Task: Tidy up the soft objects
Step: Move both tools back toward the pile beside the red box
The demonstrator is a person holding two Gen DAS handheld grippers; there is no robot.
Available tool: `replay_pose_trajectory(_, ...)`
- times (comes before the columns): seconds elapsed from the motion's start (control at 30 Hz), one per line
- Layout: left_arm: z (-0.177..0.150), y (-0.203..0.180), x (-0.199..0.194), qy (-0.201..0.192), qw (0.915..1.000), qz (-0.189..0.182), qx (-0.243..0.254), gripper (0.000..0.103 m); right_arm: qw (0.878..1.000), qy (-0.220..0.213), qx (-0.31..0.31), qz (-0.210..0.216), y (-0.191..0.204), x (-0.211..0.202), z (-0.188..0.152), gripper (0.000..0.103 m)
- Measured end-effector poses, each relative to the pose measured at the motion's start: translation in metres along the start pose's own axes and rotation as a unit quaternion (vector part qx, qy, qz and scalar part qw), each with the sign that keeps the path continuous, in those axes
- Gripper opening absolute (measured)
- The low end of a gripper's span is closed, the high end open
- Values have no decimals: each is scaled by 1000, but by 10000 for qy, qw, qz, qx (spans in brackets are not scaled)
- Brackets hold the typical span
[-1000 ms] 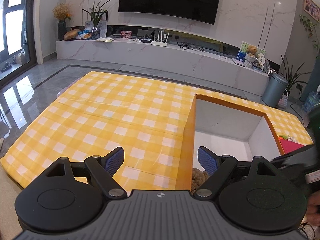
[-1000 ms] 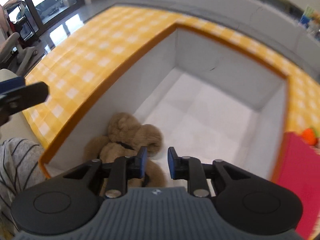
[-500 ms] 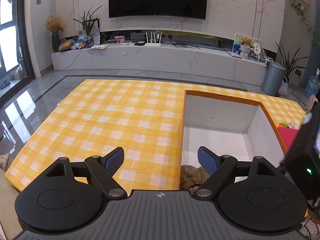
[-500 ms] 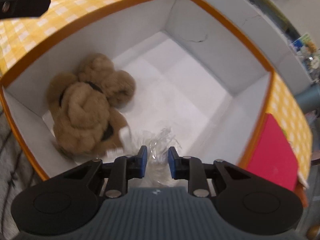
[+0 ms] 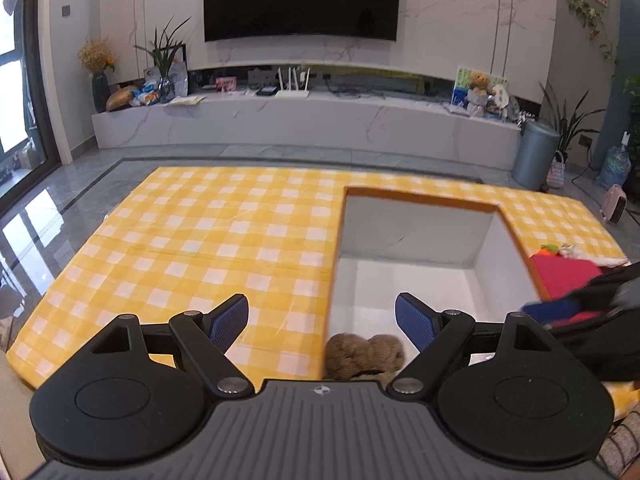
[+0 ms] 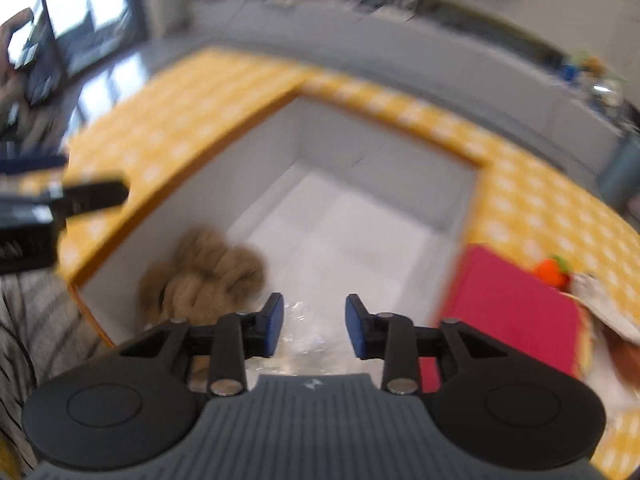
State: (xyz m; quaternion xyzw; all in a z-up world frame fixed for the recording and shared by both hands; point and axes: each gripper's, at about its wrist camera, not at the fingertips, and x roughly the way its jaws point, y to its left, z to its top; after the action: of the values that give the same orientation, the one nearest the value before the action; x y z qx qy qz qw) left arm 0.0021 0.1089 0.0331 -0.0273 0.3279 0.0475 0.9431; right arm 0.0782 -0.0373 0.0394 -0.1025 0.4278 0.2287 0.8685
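1 brown plush bear (image 6: 204,276) lies in the near left corner of the white box (image 6: 360,152), beside clear plastic wrap (image 6: 310,330). The right gripper (image 6: 314,324) is opening, gripping nothing; the left gripper (image 5: 322,320) gapes empty. An orange toy (image 6: 552,272) waits outside.

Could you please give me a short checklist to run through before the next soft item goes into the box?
1. Brown plush bear lies inside the white box: ok.
2. Right claw jaws opening, pads pressing on nothing: ok.
3. Clear plastic wrap below it, released: cannot tell, blurred.
4. Left claw open and empty: ok.
5. Orange plush toy waits on the checked cloth: ok.
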Motion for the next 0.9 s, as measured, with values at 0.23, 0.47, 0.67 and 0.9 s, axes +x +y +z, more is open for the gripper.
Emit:
replay_pose_trajectory(0.23,5,-38,-15,-188,9988,-371,250,98,9872,-1122,1053,-430,-71,-89,-36,61)
replay_pose_trajectory(0.47,11,-79,-13,72,9921,-1244,167,98,9568,-1439,2227,-1190,-155,-129,-81,68)
replay_pose_trajectory(0.67,19,-124,-9,279,9854,-1631,391,98,9385,-1099,2746,-1780,-203,-109,-115,68)
replay_pose_trajectory(0.9,21,-184,2,530,9791,-1761,870,98,9143,-942,3657,-1461,-260,-77,-155,68)
